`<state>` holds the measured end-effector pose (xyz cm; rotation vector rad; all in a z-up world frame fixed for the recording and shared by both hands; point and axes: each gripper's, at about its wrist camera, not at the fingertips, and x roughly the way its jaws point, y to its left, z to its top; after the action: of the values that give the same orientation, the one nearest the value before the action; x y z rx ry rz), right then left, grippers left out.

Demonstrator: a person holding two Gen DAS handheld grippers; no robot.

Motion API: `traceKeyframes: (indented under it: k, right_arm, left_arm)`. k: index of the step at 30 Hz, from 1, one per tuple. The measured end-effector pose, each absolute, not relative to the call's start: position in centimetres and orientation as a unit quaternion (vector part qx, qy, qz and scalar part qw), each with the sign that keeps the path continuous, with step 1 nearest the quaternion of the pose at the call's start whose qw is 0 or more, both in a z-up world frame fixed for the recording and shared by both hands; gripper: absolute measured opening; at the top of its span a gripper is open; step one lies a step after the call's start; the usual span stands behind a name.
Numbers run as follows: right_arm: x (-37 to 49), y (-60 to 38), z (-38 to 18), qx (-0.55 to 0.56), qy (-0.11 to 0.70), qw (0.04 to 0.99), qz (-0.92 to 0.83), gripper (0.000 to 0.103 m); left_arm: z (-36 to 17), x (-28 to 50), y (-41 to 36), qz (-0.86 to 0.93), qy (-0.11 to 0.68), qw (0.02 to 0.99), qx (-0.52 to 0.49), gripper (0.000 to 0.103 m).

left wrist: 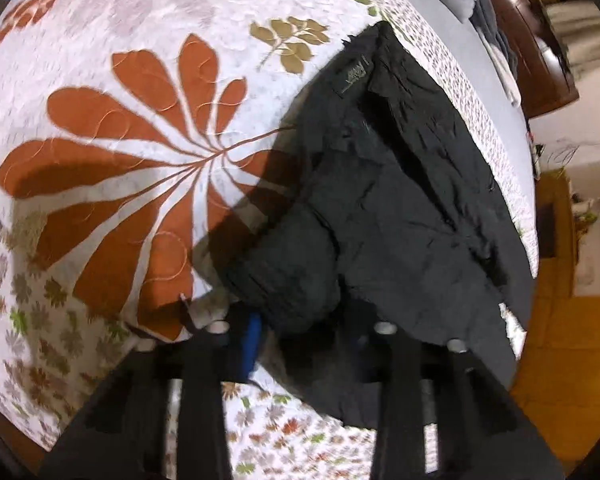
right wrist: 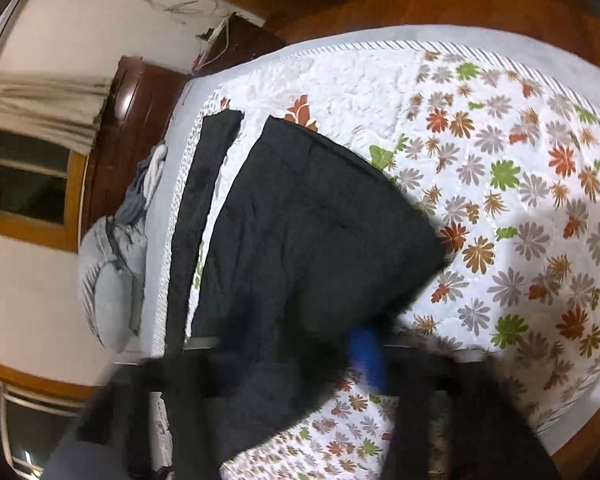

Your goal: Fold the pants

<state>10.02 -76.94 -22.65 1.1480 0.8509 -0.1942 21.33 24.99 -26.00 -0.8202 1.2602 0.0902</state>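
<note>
From your left wrist, the black pants (left wrist: 400,184) lie on the flowered bedspread (left wrist: 140,40) near its edge. Your left gripper (left wrist: 304,320) is nearly closed, pinching a bunched fold. From your right wrist, blur hides the far finger, but your right gripper (right wrist: 300,344) seems clamped on the pants' near edge, beside a blue pad (right wrist: 366,356).

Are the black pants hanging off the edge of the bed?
No, the black pants lie on the flowered bedspread, inside its border.
</note>
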Motion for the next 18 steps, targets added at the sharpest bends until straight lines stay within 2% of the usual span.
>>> traceKeyframes:
  k: [2, 11, 18]
  right_arm:
    - [9.9, -76.7, -22.1, 0.516, 0.387, 0.759, -0.089, 0.013]
    - [7.4, -75.2, -18.1, 0.472, 0.400, 0.782, -0.076, 0.010]
    - [4.5, -73.1, -19.0, 0.448, 0.444, 0.773, -0.068, 0.010]
  left_arm:
    - [-25.5, 21.2, 25.1, 0.038, 0.577, 0.725, -0.373, 0.023]
    - [-22.3, 18.3, 28.0, 0.039, 0.585, 0.709, -0.391, 0.021]
    - [-24.9, 12.7, 30.6, 0.056, 0.601, 0.687, -0.406, 0.021]
